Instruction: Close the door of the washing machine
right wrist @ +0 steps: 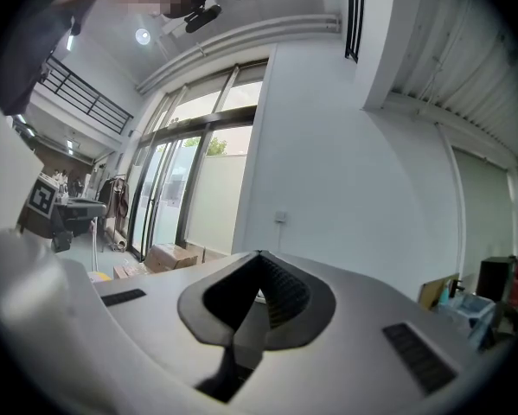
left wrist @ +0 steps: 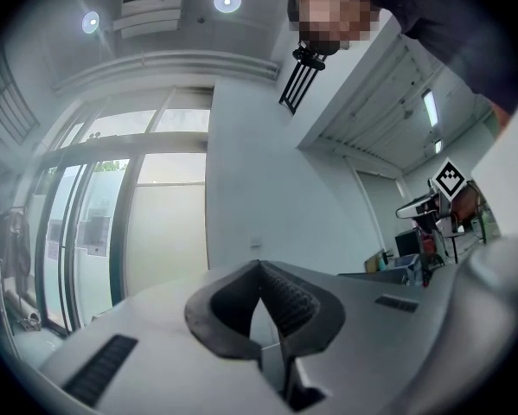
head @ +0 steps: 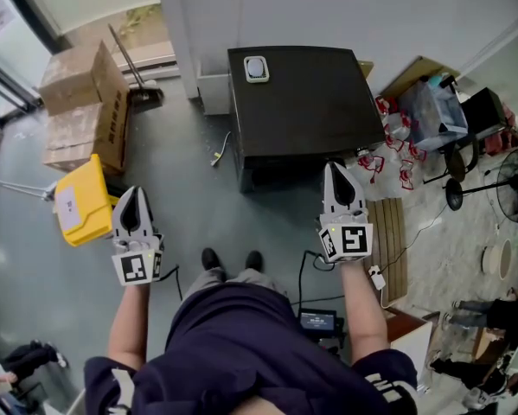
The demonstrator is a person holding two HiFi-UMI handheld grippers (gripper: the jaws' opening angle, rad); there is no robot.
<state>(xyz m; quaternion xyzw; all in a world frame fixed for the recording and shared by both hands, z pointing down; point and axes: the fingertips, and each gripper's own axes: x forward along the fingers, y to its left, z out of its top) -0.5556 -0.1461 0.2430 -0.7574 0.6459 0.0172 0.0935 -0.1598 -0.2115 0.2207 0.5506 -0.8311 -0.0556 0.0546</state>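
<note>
The black, box-shaped washing machine (head: pixel 306 102) stands on the grey floor (head: pixel 198 206) in the upper middle of the head view, seen from above; its door does not show. Brown cardboard boxes (head: pixel 81 102) are stacked at the upper left, with a yellow plastic bin (head: pixel 81 201) below them. The left gripper (head: pixel 135 193) at lower left and the right gripper (head: pixel 336 169), just before the machine's right front corner, both have their jaws together with nothing between them. A small white object (head: pixel 256 68) lies on the machine's top.

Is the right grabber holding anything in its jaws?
No, the right gripper has its jaws pressed together, with nothing between them.
</note>
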